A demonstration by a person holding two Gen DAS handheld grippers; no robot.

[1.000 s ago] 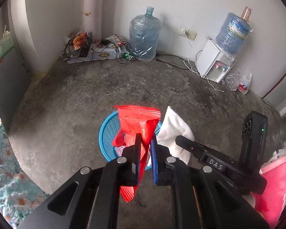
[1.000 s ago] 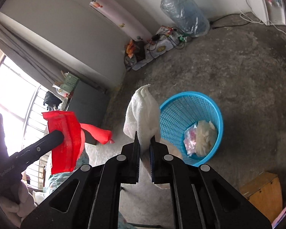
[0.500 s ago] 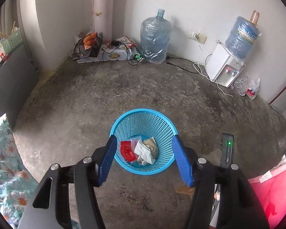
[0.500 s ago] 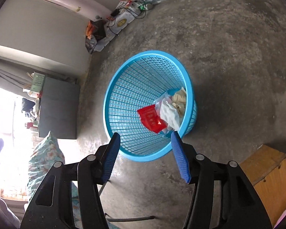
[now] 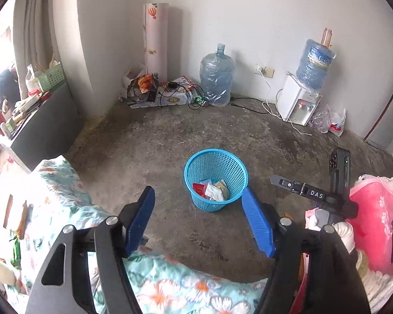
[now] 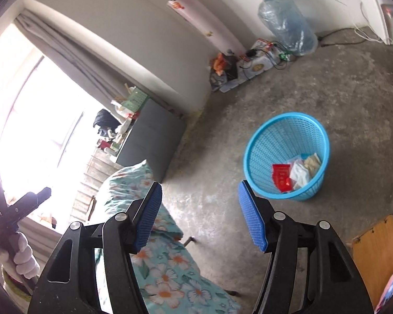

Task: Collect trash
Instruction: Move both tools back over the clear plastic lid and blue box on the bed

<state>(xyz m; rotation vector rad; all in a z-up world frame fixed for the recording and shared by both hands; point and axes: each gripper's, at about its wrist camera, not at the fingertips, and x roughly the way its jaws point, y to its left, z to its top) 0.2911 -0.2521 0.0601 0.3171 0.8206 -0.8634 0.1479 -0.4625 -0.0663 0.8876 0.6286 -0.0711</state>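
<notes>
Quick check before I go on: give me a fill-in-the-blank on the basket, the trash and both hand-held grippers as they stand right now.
1. The red wrapper lies inside the ____ basket.
2. The basket stands on the bare ____ floor.
3. The left hand-held gripper has its jaws ____, with nothing between them.
4. The right hand-held gripper holds ____.

Missing words: blue; concrete; open; nothing
</notes>
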